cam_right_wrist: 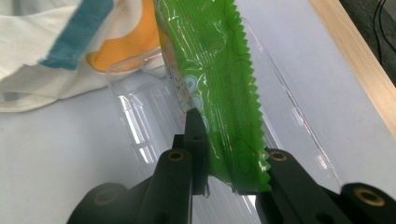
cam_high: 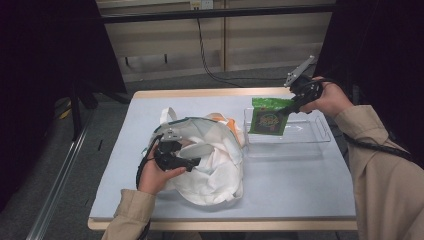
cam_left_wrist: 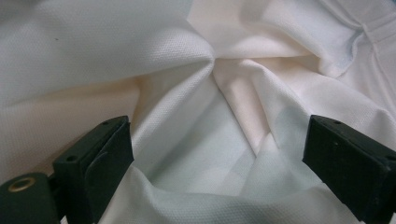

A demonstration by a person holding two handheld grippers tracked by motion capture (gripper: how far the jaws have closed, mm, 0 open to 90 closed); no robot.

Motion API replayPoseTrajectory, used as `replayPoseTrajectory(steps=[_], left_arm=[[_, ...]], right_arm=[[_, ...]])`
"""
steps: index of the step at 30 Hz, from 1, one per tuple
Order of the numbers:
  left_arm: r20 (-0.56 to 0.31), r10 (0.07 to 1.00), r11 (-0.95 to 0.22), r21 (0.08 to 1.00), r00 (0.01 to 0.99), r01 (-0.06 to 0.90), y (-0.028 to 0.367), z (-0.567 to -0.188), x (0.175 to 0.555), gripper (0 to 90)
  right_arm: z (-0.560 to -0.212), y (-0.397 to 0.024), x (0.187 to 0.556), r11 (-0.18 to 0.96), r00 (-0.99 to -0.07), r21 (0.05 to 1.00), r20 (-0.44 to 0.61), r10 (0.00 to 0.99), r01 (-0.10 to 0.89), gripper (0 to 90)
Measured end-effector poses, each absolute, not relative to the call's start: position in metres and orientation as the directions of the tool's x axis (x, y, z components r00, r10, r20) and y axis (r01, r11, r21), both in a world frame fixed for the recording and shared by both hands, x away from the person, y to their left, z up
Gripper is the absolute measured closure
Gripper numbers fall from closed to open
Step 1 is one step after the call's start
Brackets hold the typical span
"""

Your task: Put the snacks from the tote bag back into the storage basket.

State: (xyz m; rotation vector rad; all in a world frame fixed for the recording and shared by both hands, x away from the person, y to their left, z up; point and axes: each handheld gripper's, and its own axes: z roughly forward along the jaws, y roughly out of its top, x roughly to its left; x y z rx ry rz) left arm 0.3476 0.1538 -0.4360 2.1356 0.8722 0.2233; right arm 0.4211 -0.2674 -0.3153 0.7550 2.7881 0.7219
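- Green foil, crinkled and glossy: the packet [cam_right_wrist: 219, 98] hangs by its saw-toothed edge from the right gripper [cam_right_wrist: 229, 179], whose jaws stand narrow, pinched on the seam.
- From the high view, the packet [cam_high: 270, 116] is held upright over the left end of the tray [cam_high: 320, 135], its lower edge down at or in the tray; I can't tell whether it touches the floor of it.
- Pinching the flat seam, I'd judge, keeps the contents from being crushed and lets the packet dangle straight for a clean drop.
- Clear hard plastic makes the tray, long and shallow with rounded corners; it sits on the far right of the table [cam_high: 300, 185], just beside the bag.
- White woven cloth, soft and much creased, forms the bag [cam_high: 220, 170], with a teal stripe and an orange patch near its mouth and a loop handle at the back.
- Left gripper [cam_high: 175, 157] lies on the bag's near-left side; its jaws stand wide, with folds of cloth [cam_left_wrist: 196, 116] bunched between the pads but not squeezed.
- That hand, I'd guess, steadies the slumped bag or keeps its mouth spread so things can pass between it and the tray.
- Pale blue and smooth, the tabletop has a light wood rim.
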Motion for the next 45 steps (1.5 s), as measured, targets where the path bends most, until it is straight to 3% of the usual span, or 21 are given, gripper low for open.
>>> replayPoseTrajectory(steps=[20,45], left_arm=[[-0.124,0.649,-0.458,0.724,0.751,0.515,0.149,-0.440,0.351,8.1],[-0.119,0.650,-0.469,0.715,0.751,0.519,0.149,-0.440,0.352,8.1]], right_arm=[[-0.344,-0.265,0.445,0.772,-0.864,0.479,-0.052,0.501,0.418,80.2],[-0.356,-0.263,0.465,0.786,-0.873,0.481,-0.080,0.481,0.389,79.9]])
